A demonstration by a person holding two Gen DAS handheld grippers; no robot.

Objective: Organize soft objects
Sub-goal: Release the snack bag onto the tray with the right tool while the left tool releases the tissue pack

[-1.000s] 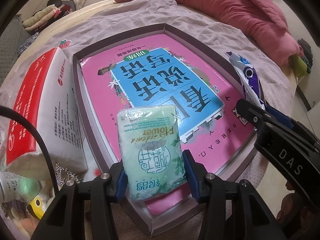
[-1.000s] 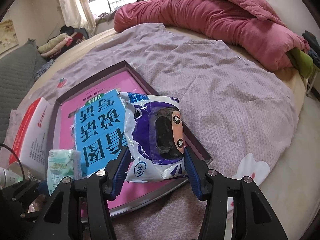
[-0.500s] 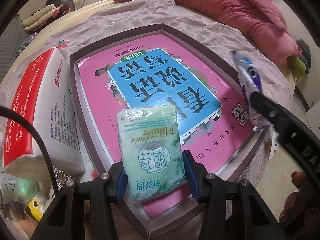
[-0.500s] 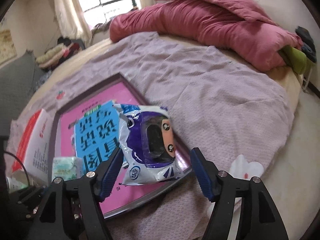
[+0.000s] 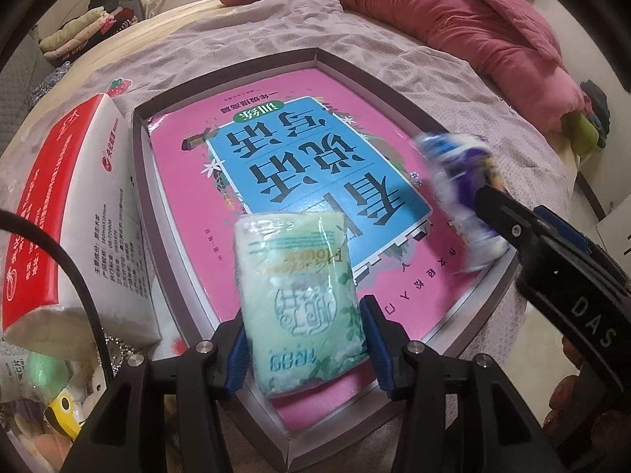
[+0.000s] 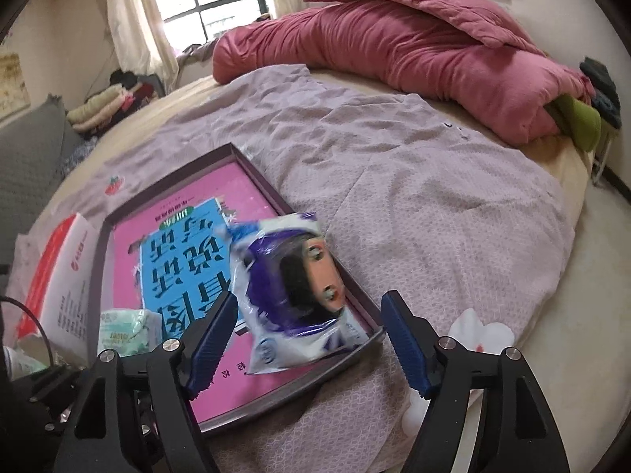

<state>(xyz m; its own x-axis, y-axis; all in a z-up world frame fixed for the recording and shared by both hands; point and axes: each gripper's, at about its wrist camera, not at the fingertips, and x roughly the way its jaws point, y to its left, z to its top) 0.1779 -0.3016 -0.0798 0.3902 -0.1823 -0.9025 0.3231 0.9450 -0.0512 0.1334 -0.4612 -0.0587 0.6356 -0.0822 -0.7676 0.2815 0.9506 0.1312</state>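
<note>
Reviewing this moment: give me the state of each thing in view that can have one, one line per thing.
left gripper: shut on the green tissue pack.
green tissue pack: held upright over the tray's near edge.
right gripper: jaws opening, pads off the pouch.
purple pouch: released, blurred, at the tray's right rim.
tray: open, pink book lying flat inside.
red-and-white tissue pack: lying beside the tray, outside it.

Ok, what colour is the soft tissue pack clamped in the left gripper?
Pale mint green with darker green print, the soft plastic-wrapped tissue pack in the left gripper; clearest in the left wrist view.
</note>
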